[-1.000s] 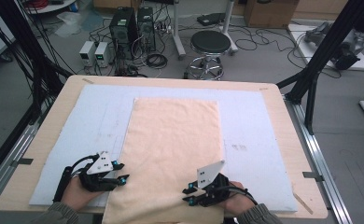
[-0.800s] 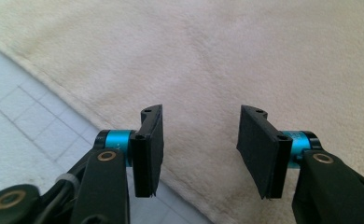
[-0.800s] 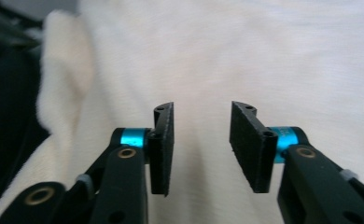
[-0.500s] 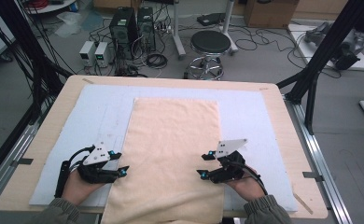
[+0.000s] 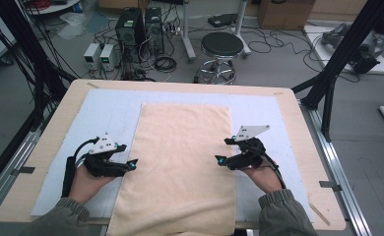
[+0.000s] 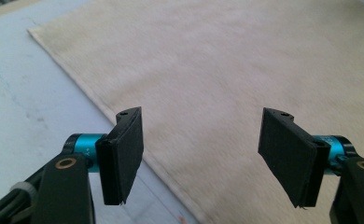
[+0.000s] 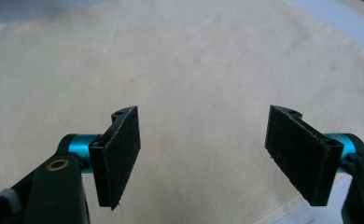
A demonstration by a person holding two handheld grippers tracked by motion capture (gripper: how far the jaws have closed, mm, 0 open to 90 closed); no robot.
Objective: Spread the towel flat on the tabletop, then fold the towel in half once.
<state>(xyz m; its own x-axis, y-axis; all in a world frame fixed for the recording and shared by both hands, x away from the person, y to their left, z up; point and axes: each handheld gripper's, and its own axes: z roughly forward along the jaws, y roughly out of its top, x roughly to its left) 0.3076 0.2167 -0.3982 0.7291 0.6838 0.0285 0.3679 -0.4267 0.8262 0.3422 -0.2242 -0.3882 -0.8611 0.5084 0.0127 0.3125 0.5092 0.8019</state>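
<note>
A peach towel lies flat down the middle of the table, its near end hanging over the front edge. My left gripper hovers at the towel's left edge and is open; its jaws have just been opening, with nothing between them. My right gripper hovers over the towel's right edge and is open too; its jaws have likewise just been opening and hold nothing. In the right gripper view the towel lies spread beneath the wide-apart pads.
A pale blue mat covers the wooden table under the towel. Black frame posts stand at the right and left corners. A stool, computers and cables are on the floor beyond the far edge.
Both grippers have moved away from the near end of the towel, up along its side edges, and their jaws have spread apart. The towel now lies flat and released.
</note>
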